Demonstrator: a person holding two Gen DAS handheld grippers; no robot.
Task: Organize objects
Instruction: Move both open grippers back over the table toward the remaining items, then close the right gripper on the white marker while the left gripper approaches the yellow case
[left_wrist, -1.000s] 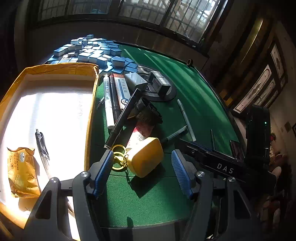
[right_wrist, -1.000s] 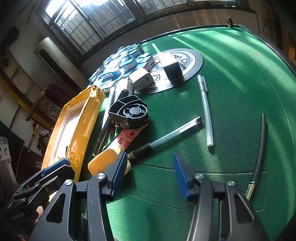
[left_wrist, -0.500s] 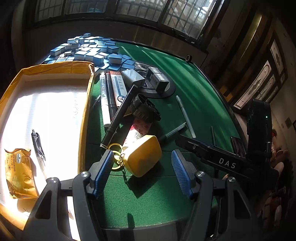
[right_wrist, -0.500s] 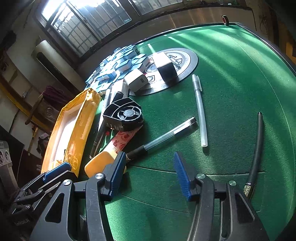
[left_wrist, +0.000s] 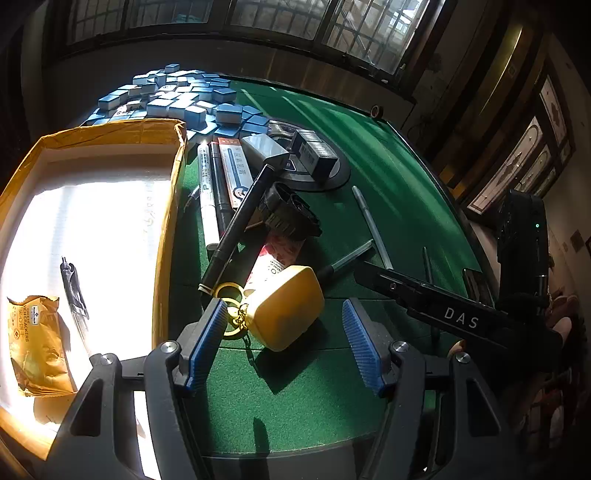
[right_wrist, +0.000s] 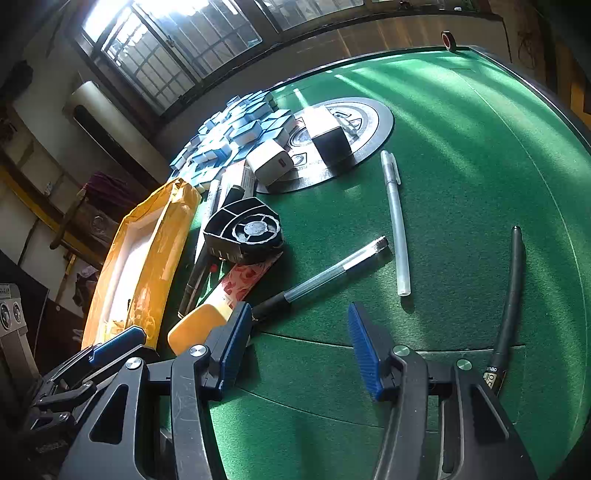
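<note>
Closer now, green felt table (left_wrist: 388, 184); barred windows (right_wrist: 155, 62) behind.

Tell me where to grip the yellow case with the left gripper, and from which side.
Grip the yellow case across its two flat sides at the middle, coming straight forward with the open left gripper. Its rounded body already sits between the fingers; avoid the key ring end.

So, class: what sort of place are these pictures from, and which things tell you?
Probably a mahjong or games room: a green felt table with a round centre panel, a heap of blue-backed tiles, and barred windows behind.
</note>
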